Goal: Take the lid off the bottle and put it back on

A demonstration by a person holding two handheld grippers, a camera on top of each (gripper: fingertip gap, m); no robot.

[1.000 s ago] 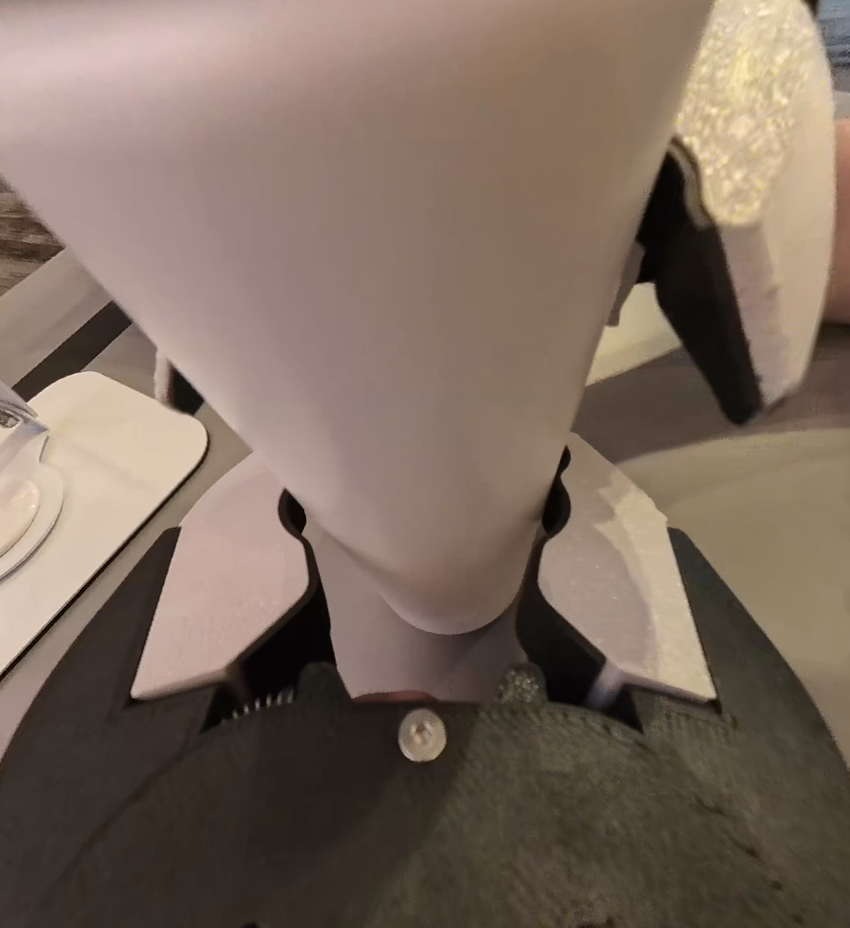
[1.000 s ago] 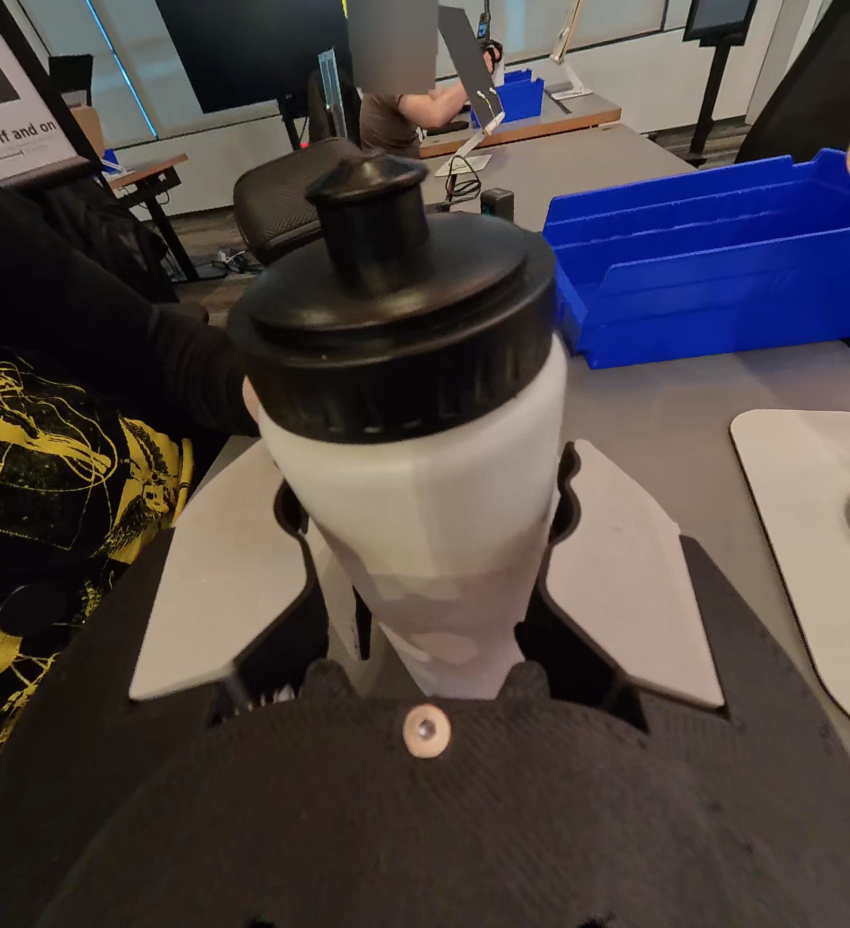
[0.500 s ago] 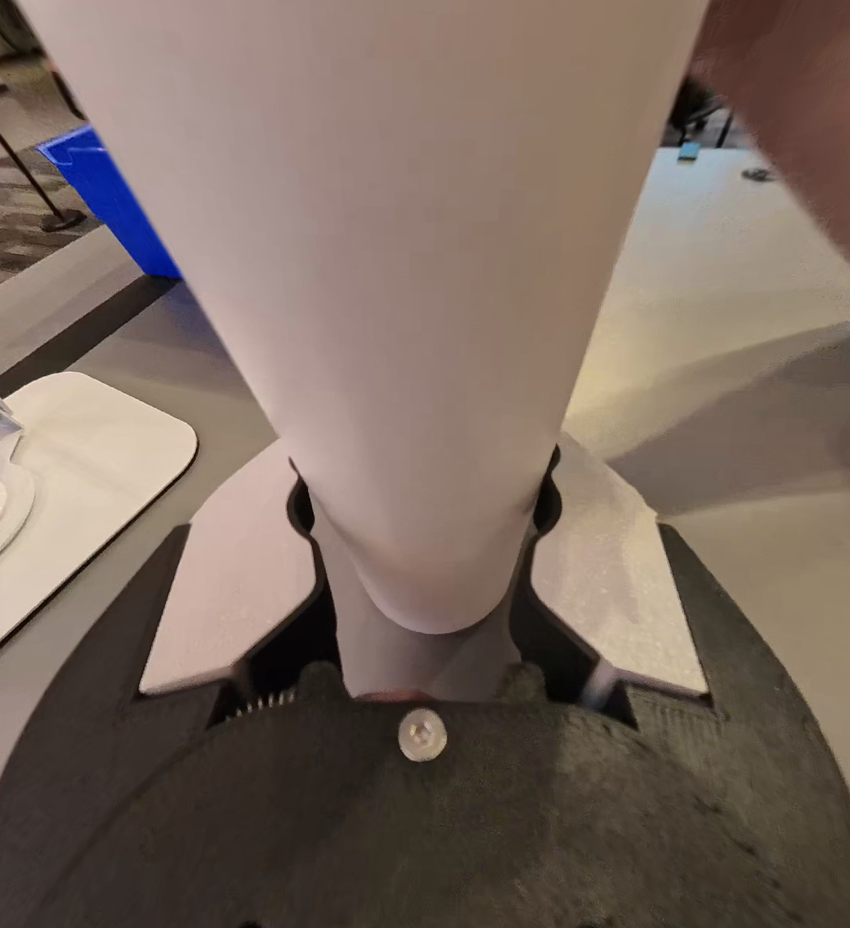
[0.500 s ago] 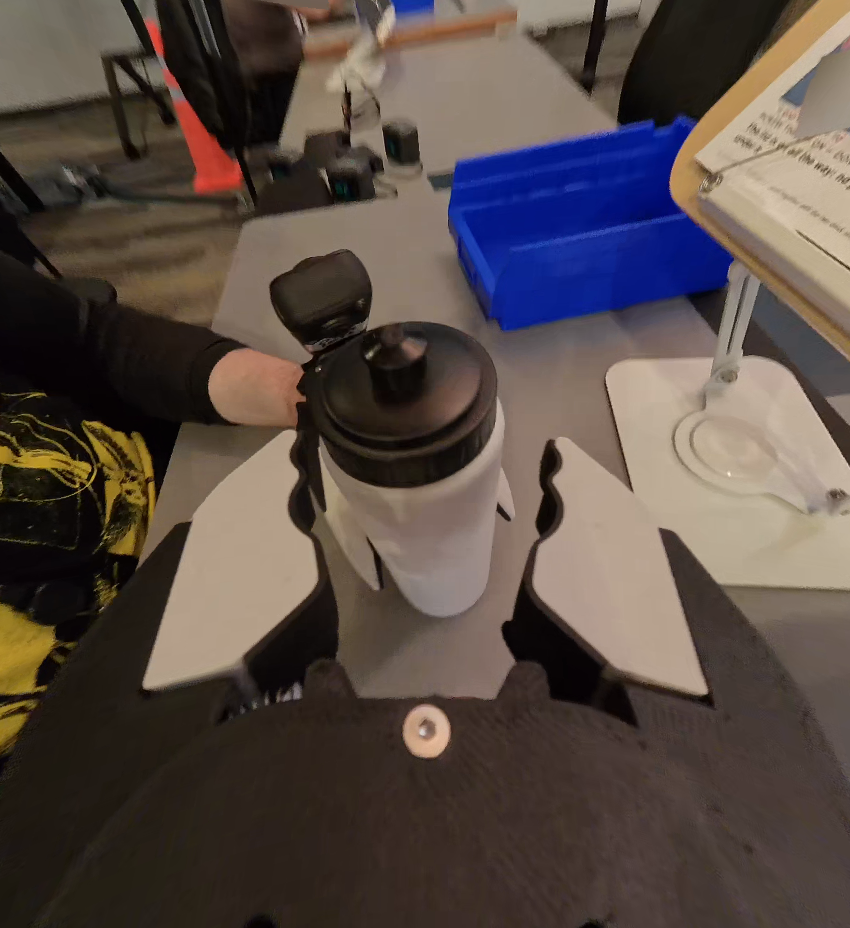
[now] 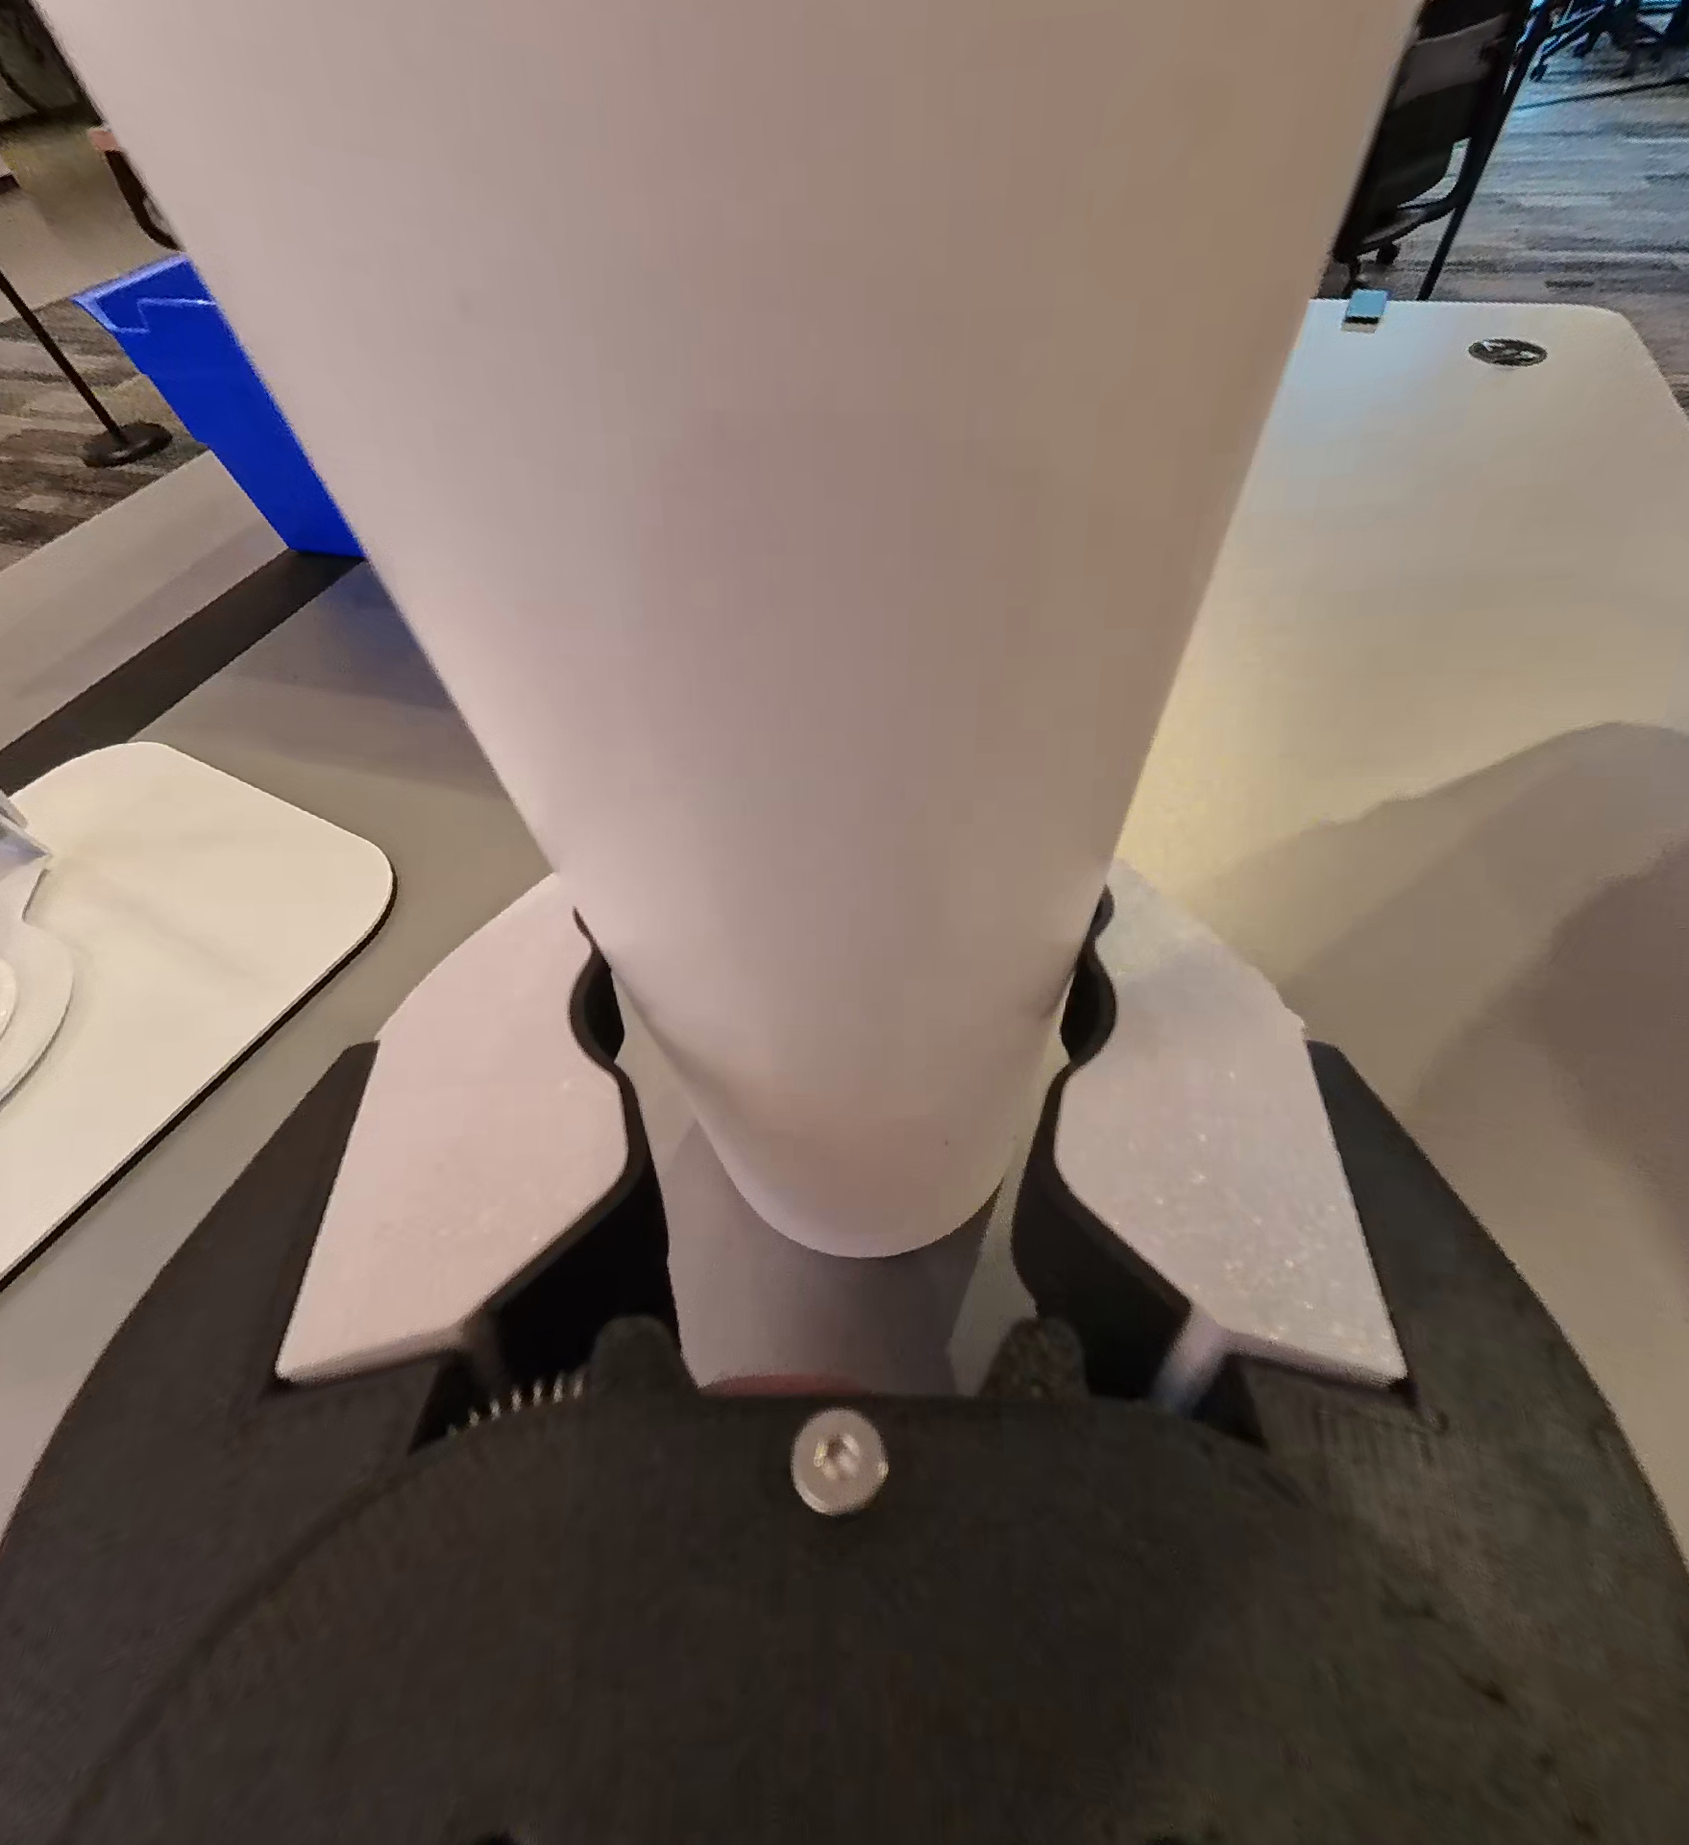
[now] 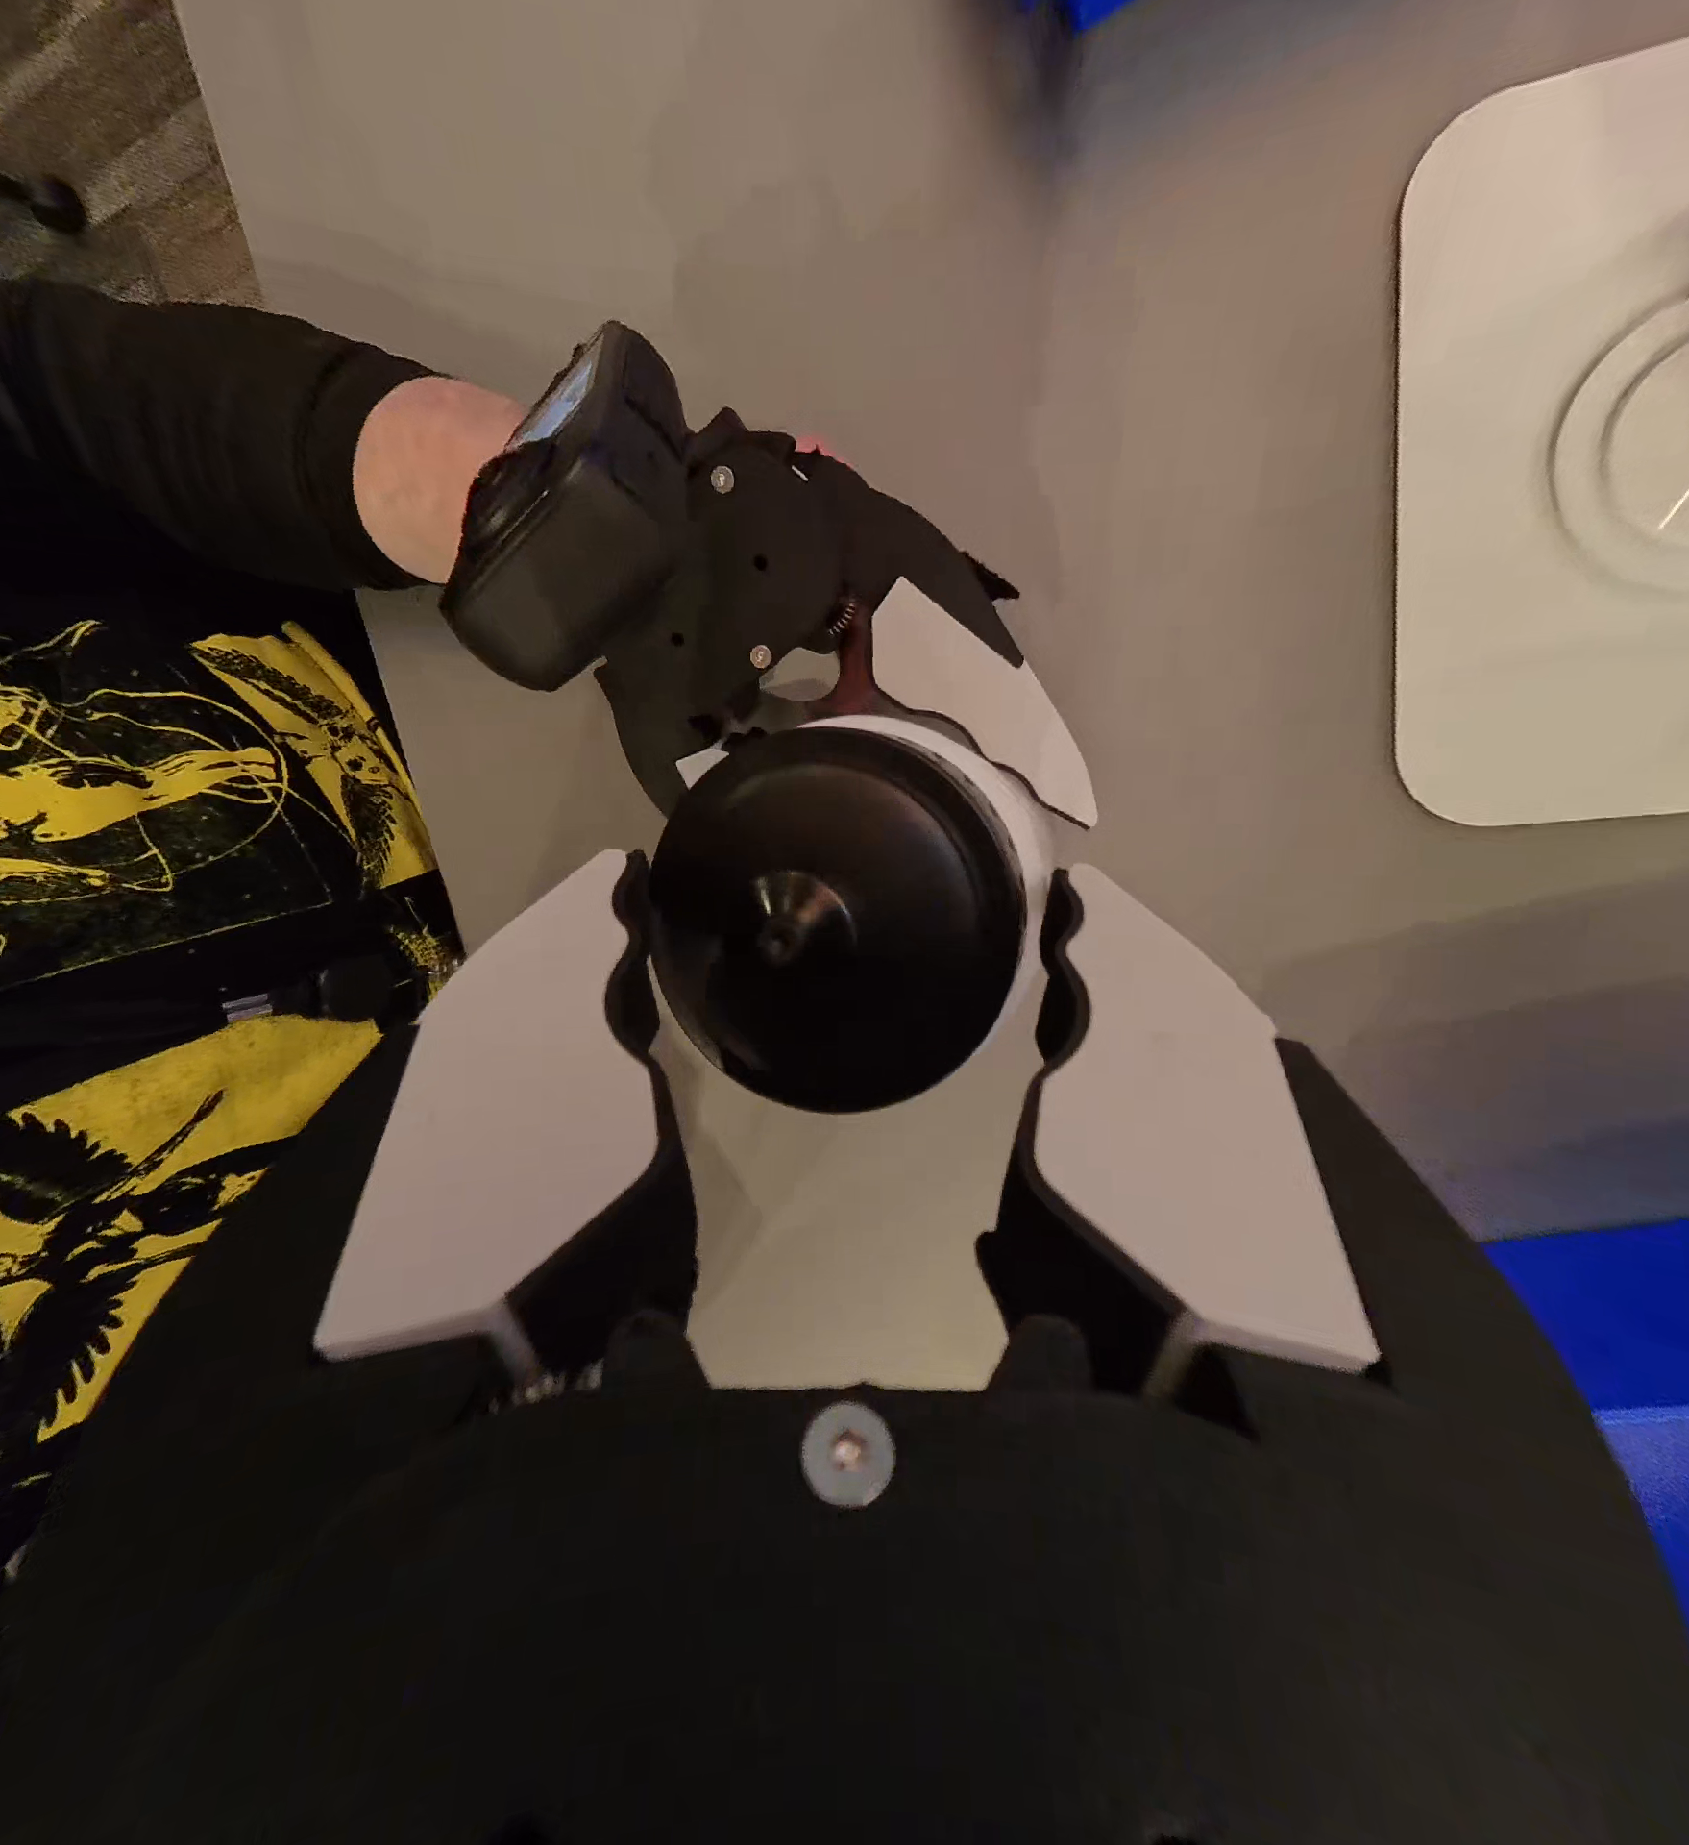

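Gripping the white bottle (image 5: 821,549) low on its body, the left hand-held gripper (image 5: 841,1008) has its two pads pressed against either side, clamped on it just above the base. The bottle stands upright on the grey desk (image 5: 1419,619), with a white stand base (image 5: 152,948) at about 9 o'clock from it and a blue bin (image 5: 212,399) toward 10 o'clock.

From above, the right hand-held gripper (image 6: 845,958) sits with its pads spread apart on either side of the black lid (image 6: 826,919), neither pad clearly touching it. The lid looks seated on the bottle, and the left hand-held gripper shows at 11 o'clock from it.

The main risk, as I judge it, is closing off-centre: the lid sits nearer the left pad, so one pad may strike first and tip or shove the bottle. Because the left hold is low, a hard twist at the top could lever the bottle or spin it inside the pads instead of loosening the lid. A shallow bite on the lid's rim may also slip.
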